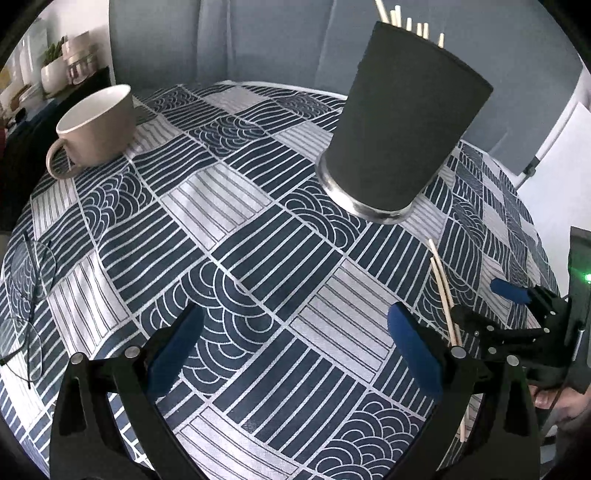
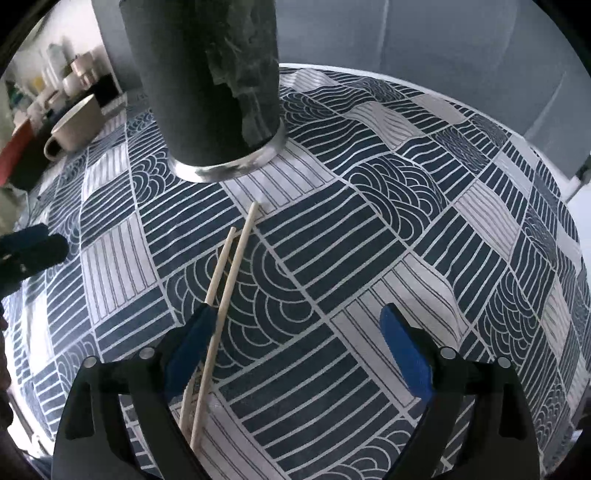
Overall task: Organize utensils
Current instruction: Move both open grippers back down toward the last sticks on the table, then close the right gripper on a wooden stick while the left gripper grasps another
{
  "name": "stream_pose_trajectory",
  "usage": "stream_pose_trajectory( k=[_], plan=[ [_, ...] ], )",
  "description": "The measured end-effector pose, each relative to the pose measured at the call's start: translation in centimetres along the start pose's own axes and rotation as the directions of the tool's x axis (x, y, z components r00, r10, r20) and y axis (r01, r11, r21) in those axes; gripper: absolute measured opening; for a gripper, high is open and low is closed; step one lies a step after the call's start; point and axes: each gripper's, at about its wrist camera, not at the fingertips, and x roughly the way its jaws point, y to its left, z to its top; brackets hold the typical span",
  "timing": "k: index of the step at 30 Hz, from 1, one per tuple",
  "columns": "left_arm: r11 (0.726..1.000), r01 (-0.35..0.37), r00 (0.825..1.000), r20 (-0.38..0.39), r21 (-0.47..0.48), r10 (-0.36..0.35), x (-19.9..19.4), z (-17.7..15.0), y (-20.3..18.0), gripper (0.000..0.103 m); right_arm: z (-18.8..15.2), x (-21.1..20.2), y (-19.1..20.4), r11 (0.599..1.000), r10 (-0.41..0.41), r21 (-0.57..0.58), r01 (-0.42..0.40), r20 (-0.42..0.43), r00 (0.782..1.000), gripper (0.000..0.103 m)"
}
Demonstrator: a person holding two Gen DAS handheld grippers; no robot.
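Two pale wooden chopsticks [image 2: 231,266] lie side by side on the patterned tablecloth, tips toward a tall black holder [image 2: 214,81] with a metal base. My right gripper [image 2: 295,325] is open low over them; one stick runs just inside its left finger and the other passes behind that finger. In the left wrist view the holder [image 1: 402,122] carries several chopsticks [image 1: 410,22] sticking out of its top. The loose chopsticks [image 1: 441,280] lie to its right, with the right gripper [image 1: 480,301] at their near end. My left gripper [image 1: 295,325] hangs open over bare cloth, holding nothing.
A beige mug [image 1: 99,125] stands at the table's far left. A pair of glasses [image 1: 26,280] lies near the left edge. Shelves with jars and a plant [image 1: 55,62] stand behind the table. The blue and white tablecloth [image 1: 258,229] covers a round table.
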Motion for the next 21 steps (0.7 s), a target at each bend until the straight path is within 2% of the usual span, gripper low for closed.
stream_pose_trajectory(
  k=[7, 12, 17, 19, 21],
  plan=[
    [0.999, 0.025, 0.999, -0.044, 0.024, -0.024, 1.4, -0.2, -1.9, 0.097, 0.1, 0.3, -0.1, 1.0, 0.011, -0.013, -0.012, -0.066, 0.998, 0.085],
    [0.997, 0.077, 0.993, -0.09, 0.013, -0.075, 2.3, -0.6, -3.9, 0.097, -0.4, 0.1, -2.0, 1.0, 0.004, 0.01, -0.003, -0.104, 0.995, 0.084],
    [0.993, 0.112, 0.986, -0.129, 0.046, -0.106, 3.1, -1.0, -6.7, 0.097, -0.7, -0.9, -3.5, 1.0, 0.012, 0.004, -0.011, -0.11, 0.994, 0.056],
    [0.99, 0.115, 0.985, -0.141, 0.076, -0.104, 3.4, -1.0, -7.8, 0.097, -0.8, -1.1, -4.1, 1.0, 0.013, 0.004, -0.012, -0.113, 0.994, 0.036],
    [0.988, 0.118, 0.983, -0.153, 0.098, -0.102, 3.7, -1.1, -8.8, 0.097, -0.9, -1.4, -4.7, 1.0, 0.009, 0.008, -0.008, -0.114, 0.993, 0.021]
  ],
)
